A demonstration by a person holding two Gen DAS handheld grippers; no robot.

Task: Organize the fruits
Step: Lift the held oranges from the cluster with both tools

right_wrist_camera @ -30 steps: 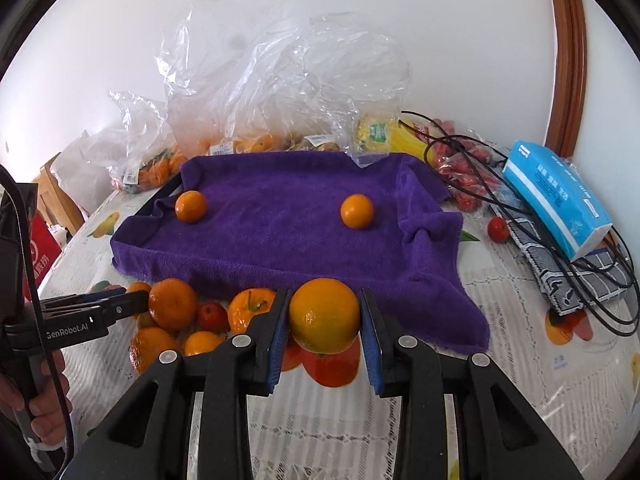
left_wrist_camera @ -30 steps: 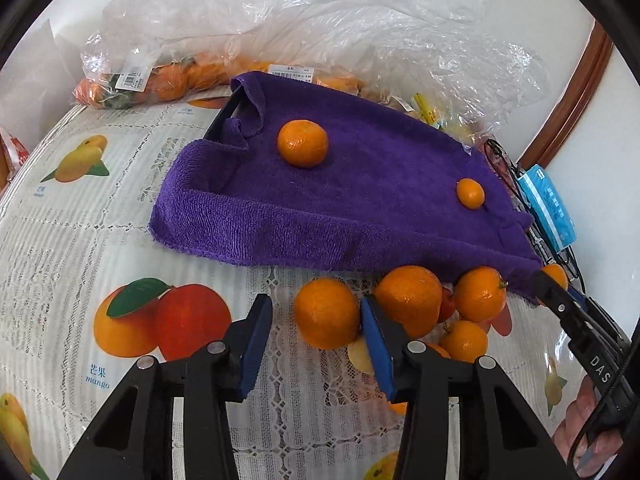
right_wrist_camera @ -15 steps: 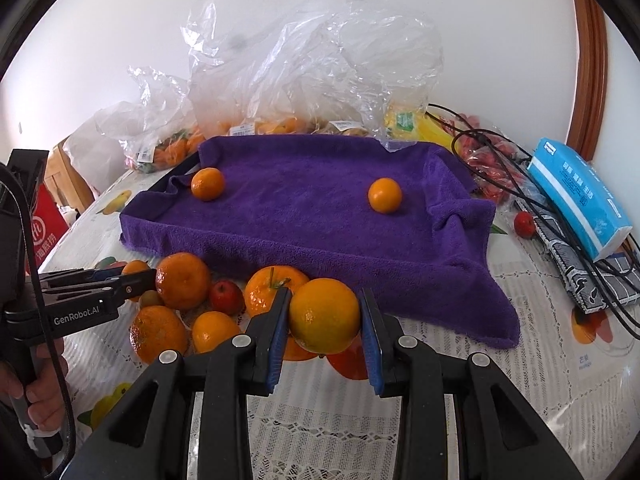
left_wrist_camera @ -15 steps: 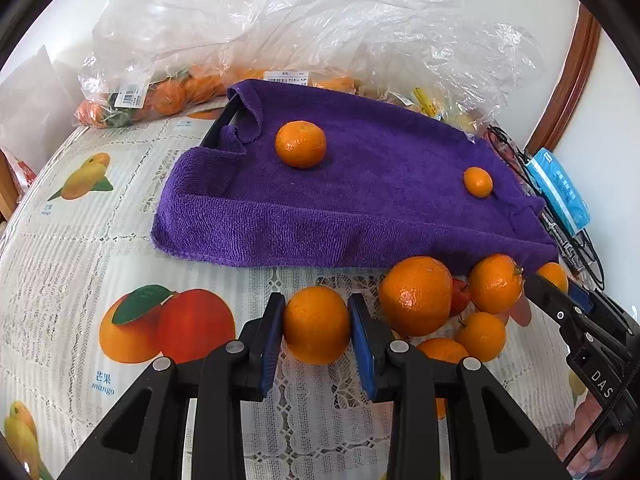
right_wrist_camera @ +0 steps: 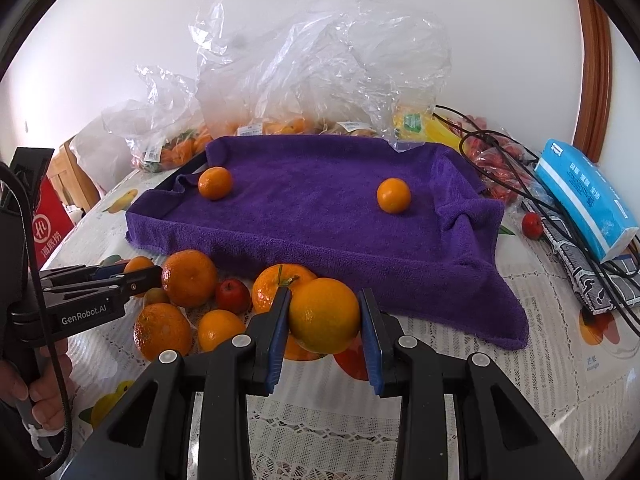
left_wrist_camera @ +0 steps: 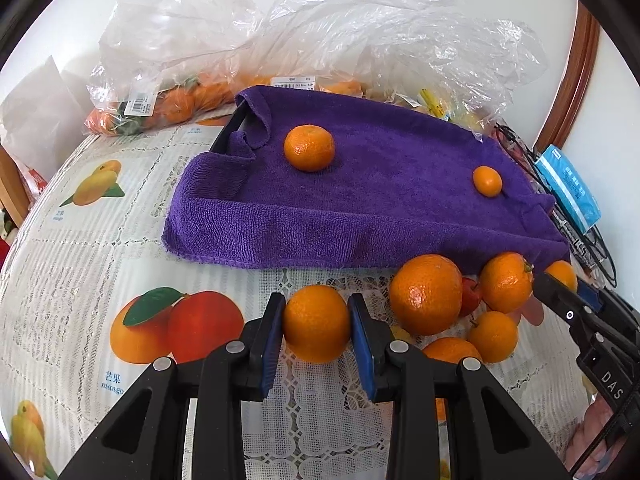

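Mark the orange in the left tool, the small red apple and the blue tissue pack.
held orange (left_wrist_camera: 317,323): left wrist view, front face.
small red apple (right_wrist_camera: 233,296): right wrist view, middle.
blue tissue pack (right_wrist_camera: 584,200): right wrist view, top face.

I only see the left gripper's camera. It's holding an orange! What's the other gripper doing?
Observer: The right gripper is shut on its own fruit, a yellowish orange.
Operator: Is there anything red by the blue box?
Observer: Yes, one small red fruit lies on the table beside the blue tissue pack, near the black cables.
Operator: What's behind my gripper?
Observer: A red box with a white logo stands at the table's left edge, behind the left gripper.
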